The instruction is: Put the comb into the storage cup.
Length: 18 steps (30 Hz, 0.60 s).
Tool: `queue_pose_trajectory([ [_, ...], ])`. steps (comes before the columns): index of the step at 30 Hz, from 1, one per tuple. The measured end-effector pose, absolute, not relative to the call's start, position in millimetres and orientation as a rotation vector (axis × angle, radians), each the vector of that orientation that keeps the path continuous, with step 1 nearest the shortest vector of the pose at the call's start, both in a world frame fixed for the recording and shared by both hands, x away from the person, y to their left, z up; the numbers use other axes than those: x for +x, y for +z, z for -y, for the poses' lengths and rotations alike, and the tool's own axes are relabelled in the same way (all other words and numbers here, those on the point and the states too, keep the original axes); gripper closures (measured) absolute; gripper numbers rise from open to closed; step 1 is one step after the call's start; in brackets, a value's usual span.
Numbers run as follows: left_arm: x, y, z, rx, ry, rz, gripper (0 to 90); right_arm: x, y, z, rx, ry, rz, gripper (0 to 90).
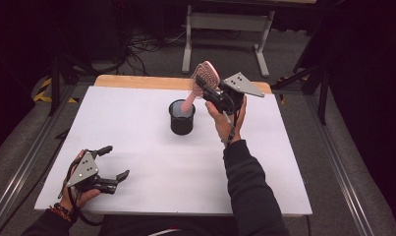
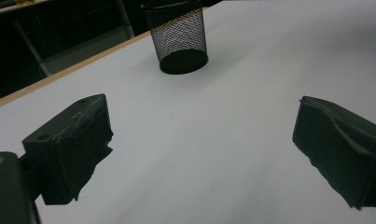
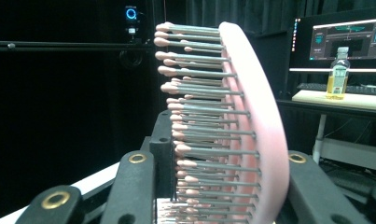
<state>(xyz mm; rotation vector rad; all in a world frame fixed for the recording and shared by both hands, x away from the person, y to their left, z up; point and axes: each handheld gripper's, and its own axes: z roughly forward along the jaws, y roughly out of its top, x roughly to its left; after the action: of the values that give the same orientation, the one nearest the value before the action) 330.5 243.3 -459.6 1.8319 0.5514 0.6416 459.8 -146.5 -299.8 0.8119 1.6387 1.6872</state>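
White board covers the counter, with a strip of bare wood along its far edge and dark floor, cables and a grey frame leg beyond it.

Near the middle of the counter, toward the far side, stands a black mesh cup, round and upright. In the high view the pink handle of a hairbrush dips inside its rim, while the brush head rises above and beyond the cup, tilted up toward the far right. How deep the handle reaches I cannot tell. The left claw view shows the mesh cup from low on the counter, its lower part dark and its wall see-through.

The right claw is closed on the hairbrush at its head, held in the air just right of the cup by a hand in a dark sleeve. In the right claw view the hairbrush stands edge-on between the two black jaws, its pink back to the right and its grey, pink-tipped bristles pointing left.

The left claw rests low at the near left corner of the counter, well apart from the cup, its jaws spread wide with nothing between them.
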Motion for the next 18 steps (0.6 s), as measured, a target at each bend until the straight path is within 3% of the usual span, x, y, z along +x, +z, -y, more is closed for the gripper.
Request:
queue_pose_trajectory([
  [18, 330, -459, -245, 1.825, 0.623, -0.539, 5.5, 471, -325, 135, 0.871, 1.671, -1.681, 63.0],
])
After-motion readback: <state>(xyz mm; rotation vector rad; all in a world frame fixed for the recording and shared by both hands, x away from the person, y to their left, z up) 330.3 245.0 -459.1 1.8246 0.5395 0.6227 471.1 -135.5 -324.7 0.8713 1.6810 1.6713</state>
